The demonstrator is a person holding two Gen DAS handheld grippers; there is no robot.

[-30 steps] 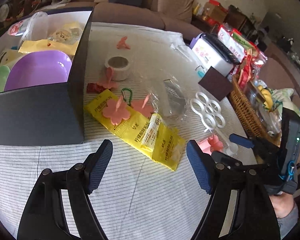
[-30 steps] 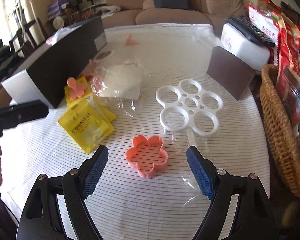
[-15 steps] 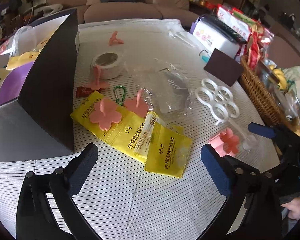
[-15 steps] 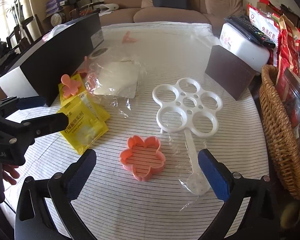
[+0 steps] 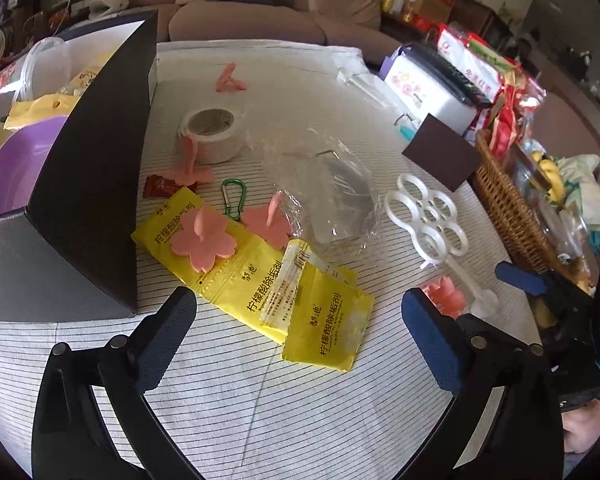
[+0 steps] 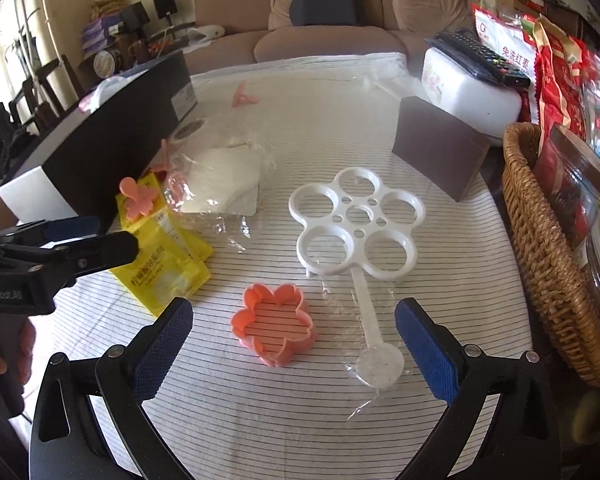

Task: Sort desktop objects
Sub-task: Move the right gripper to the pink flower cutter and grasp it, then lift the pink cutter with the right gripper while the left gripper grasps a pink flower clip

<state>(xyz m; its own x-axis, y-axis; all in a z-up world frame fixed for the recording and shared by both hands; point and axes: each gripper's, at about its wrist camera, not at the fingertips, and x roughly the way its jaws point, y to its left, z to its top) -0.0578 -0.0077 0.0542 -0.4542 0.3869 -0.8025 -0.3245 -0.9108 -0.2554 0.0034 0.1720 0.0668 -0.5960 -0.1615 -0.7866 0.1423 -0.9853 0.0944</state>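
Note:
My left gripper (image 5: 298, 334) is open and empty, just short of the yellow sachets (image 5: 320, 322) on the striped tablecloth. A pink flower stamp (image 5: 202, 242) lies on the sachets. My right gripper (image 6: 294, 338) is open and empty, with the pink flower cutter (image 6: 274, 328) between its fingers on the cloth. The white five-ring holder (image 6: 358, 224) lies just beyond, its handle in clear wrap. The left gripper also shows in the right wrist view (image 6: 72, 240).
A black sorting box (image 5: 88, 184) with a purple bowl (image 5: 16, 168) stands at the left. A tape roll (image 5: 212, 136), green carabiner (image 5: 234, 196), clear bag (image 5: 332, 196), brown block (image 6: 440, 148) and wicker basket (image 6: 548, 264) lie around.
Both grippers opened wider. The left gripper swung right and came up to the yellow sachets. The right gripper backed off a little, with the pink cutter still between its fingers.

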